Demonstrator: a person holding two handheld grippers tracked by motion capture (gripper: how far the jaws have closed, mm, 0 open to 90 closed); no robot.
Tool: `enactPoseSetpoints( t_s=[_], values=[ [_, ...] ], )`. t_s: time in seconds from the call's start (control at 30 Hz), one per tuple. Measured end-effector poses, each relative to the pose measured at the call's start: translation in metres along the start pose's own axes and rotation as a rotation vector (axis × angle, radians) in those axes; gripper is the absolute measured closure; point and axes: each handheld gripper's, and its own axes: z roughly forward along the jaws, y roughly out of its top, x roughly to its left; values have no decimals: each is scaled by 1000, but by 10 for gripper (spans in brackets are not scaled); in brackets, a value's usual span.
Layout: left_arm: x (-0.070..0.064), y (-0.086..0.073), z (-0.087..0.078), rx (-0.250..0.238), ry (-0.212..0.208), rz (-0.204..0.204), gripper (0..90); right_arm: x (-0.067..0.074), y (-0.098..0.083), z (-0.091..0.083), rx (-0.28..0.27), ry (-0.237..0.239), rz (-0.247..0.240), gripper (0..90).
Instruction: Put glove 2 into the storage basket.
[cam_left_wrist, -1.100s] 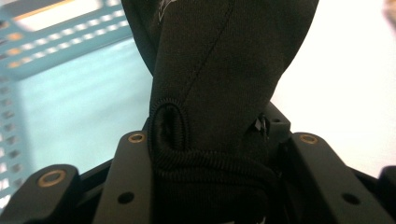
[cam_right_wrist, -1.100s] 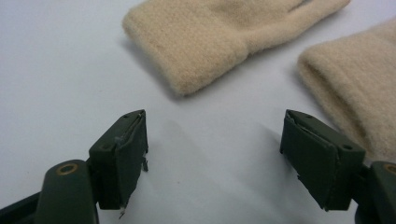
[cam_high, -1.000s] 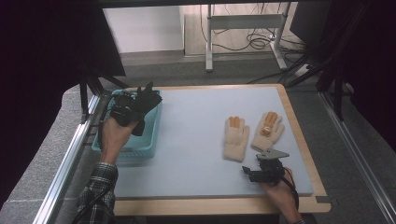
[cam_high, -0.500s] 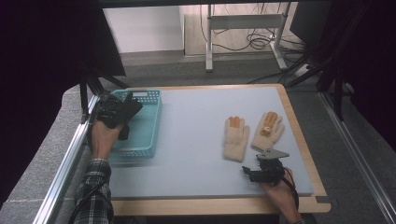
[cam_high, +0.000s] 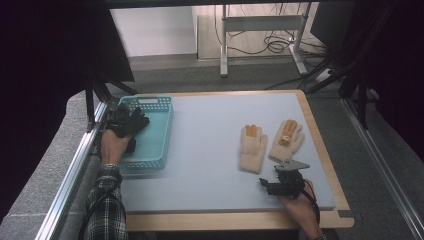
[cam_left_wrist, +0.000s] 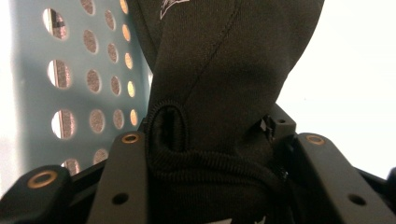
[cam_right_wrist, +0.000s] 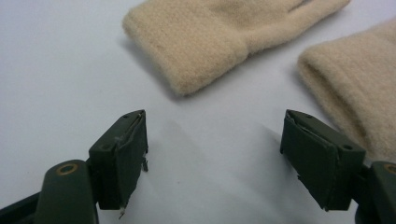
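The left gripper (cam_high: 131, 121) is clenched on a black glove (cam_left_wrist: 219, 88), whose knit cuff sits between the jaws; its body runs straight out ahead of them, over the basket (cam_high: 152, 137). The right gripper (cam_right_wrist: 215, 154) rests on the surface (cam_high: 210, 150), jaws released and empty. Just ahead of them lie two beige gloves (cam_high: 254, 147) (cam_high: 287, 138), cuffs toward the jaws, fingers pointing away.

From up top the left gripper (cam_high: 125, 122) is buried under the black glove (cam_left_wrist: 219, 84), whose top is cropped in the left gripper view.
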Motion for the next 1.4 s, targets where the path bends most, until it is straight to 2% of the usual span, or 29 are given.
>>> enactPoseSetpoints(
  t_s=[0.1,0.13,0.2,0.23,0.27,0.33,0.43,0.57,0.63,0.7,0.8,0.9,0.93,0.97,1.0,1.03,1.07,1.1,1.13,1.17,1.2,1.23,1.27,1.4],
  values=[
    [-2,1,1,14,-3,11,484,0,0,0,0,0,0,226],
    [-3,1,2,11,-14,18,484,0,0,0,0,0,1,226],
    [-6,0,2,10,-32,42,330,0,0,0,0,0,0,225],
    [-6,0,2,10,-32,42,288,0,0,0,0,0,0,225],
    [-8,-1,3,5,-46,55,288,0,0,0,0,0,0,225],
    [-10,-2,2,9,-55,67,208,0,0,0,0,0,1,225],
    [-13,-4,1,12,-44,83,143,0,0,0,0,0,0,225],
    [-12,-6,-6,1,-41,89,132,0,0,0,0,0,0,225],
    [-10,-9,-11,-3,-30,98,136,0,0,0,0,0,0,225],
    [-9,-11,-13,-6,1,103,139,0,0,0,0,-1,0,225],
    [-8,-13,-11,8,41,105,149,0,0,0,0,-1,0,225],
    [-9,-14,-8,27,37,105,166,0,0,0,0,-1,-1,225],
    [-12,-13,-7,32,53,123,166,0,0,0,0,-1,0,225],
    [-12,-13,-7,32,53,123,165,0,0,0,0,-1,0,225],
    [-13,-12,-9,13,24,126,164,0,0,0,0,-1,0,225],
    [-13,-12,-9,13,24,126,155,0,0,0,0,-1,0,225],
    [-12,-11,-13,1,-7,117,148,0,0,0,0,-1,0,225],
    [-12,-11,-13,1,-7,117,135,0,0,0,0,-1,0,225],
    [-10,-10,-15,-7,-43,102,110,0,0,0,0,-1,0,225],
    [-10,-10,-15,-7,-43,102,89,0,0,0,0,-1,0,225],
    [-6,-11,-18,-23,-81,90,80,0,0,0,1,-1,1,225],
    [-6,-11,-18,-23,-81,90,72,0,0,0,0,-1,0,225],
    [-3,-12,-21,-39,-111,81,72,0,0,0,0,-1,0,225],
    [2,-17,-28,-81,-155,78,52,0,0,0,0,-1,0,225]
  ],
)
